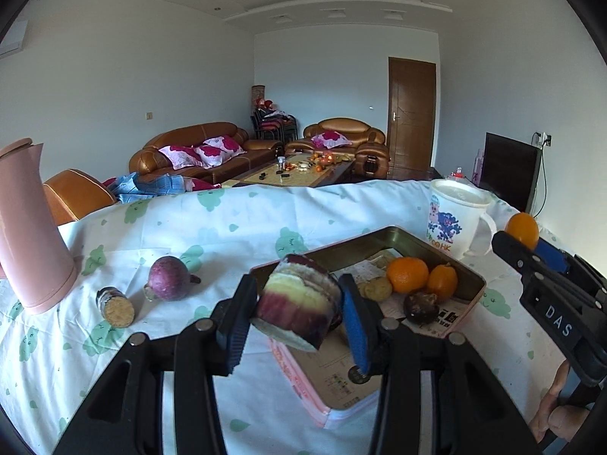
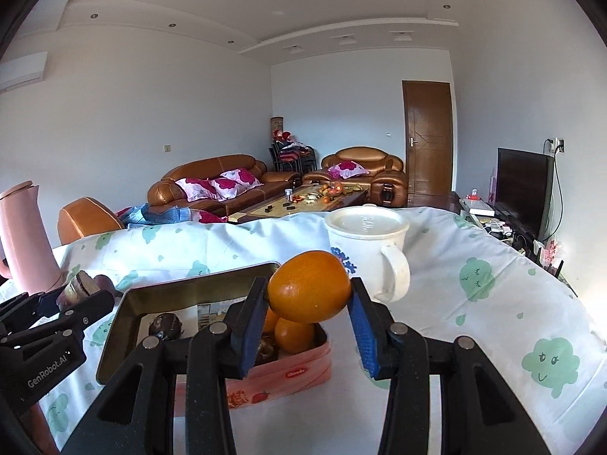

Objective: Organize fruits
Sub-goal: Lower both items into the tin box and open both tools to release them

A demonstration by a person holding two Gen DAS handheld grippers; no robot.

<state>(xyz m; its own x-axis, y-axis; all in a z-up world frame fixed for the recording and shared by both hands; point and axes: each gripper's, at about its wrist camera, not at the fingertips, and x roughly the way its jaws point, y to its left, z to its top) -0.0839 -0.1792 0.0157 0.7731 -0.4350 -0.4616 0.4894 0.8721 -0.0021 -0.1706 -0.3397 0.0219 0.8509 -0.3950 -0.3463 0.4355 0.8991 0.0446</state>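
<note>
Two pairs of tongs are loaded at once, each poised near the tin tray (image 1: 470, 276) on the cloth-covered bench (image 1: 227, 220). The left tongs (image 1: 299, 314) clamp a purple sugarcane chunk (image 1: 299, 299) across its sides, lifted over the tray's near-left corner, probably so it can be lowered straight in. The right tongs (image 2: 309, 305) pinch an orange (image 2: 309, 286) by its flanks, held above the tray's right end. Already inside the tray lie two oranges (image 1: 408, 275), a dark passion fruit (image 1: 421, 307) and a pale lumpy piece I cannot identify. Still out on the cloth, left of the tray, sit another purple fruit (image 1: 169, 278) and a short cane piece (image 1: 115, 307), so the sorting looks only partly done. A lidded white mug (image 2: 368, 242) stands just beyond the tray, close enough to be knocked during the drop; a pink jug (image 1: 30, 227) stands far left.
</note>
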